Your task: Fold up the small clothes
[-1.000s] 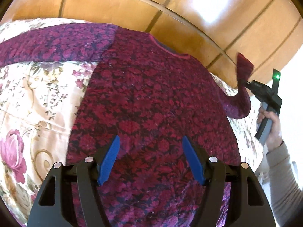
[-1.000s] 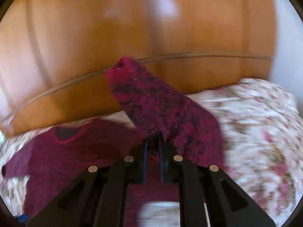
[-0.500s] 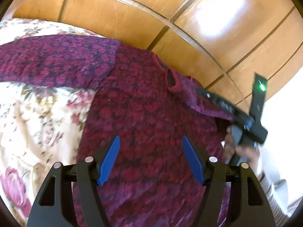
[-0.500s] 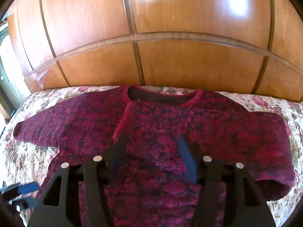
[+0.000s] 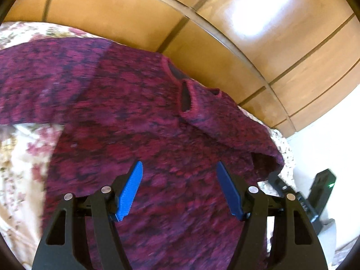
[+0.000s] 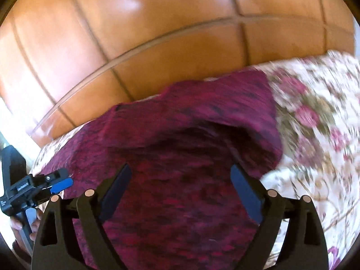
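Maroon sweater [image 5: 139, 121] lies under both spread, empty hand-held grippers: left [image 5: 180, 189], right [image 6: 180, 193].

One magenta sweater [image 5: 157, 139], one floral bedspread [image 6: 319, 135], one wooden headboard [image 5: 202, 22], two grippers: left gripper [image 5: 180, 189], right gripper [image 6: 180, 189].

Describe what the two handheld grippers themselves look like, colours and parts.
Both are black plastic frames with silver rivets at the joints and blue ribbed jaws. The left gripper shows bright blue pads; the right gripper has darker-looking ones. Seen from the other camera, each has a black handle block; the right one carries a small green light.
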`<state>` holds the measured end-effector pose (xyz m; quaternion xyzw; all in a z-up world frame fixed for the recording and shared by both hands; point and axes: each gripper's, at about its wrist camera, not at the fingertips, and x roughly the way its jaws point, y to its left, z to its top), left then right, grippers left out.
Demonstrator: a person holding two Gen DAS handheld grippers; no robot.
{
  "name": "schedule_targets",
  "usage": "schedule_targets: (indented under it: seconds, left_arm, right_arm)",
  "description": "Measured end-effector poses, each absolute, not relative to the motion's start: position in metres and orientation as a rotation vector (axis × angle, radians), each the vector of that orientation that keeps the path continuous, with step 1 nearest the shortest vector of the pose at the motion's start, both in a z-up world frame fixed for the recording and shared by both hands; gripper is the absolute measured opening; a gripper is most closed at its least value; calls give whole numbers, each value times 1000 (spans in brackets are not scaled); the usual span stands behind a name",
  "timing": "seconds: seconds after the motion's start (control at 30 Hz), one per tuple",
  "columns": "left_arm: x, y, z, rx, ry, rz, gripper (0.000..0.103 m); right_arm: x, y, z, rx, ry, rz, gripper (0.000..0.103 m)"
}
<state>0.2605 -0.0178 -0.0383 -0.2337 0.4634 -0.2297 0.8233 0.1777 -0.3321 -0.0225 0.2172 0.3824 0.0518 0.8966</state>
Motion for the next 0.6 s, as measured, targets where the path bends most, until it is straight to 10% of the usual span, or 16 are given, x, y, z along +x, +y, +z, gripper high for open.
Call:
schedule_targets:
  seconds: [0.43,0.5,0.6]
  left_arm:
    - [334,-66,-49,-544,1061,-472,55]
    - [341,-73,-52,-524,1073,-473,27]
    - [342,-78,-45,-484,1021,-477,11]
  right_arm:
    - [194,-365,-37,588,741,65,90]
    - [197,-369,-40,617,734,62,90]
    - [202,-370,-42,626,732,59,90]
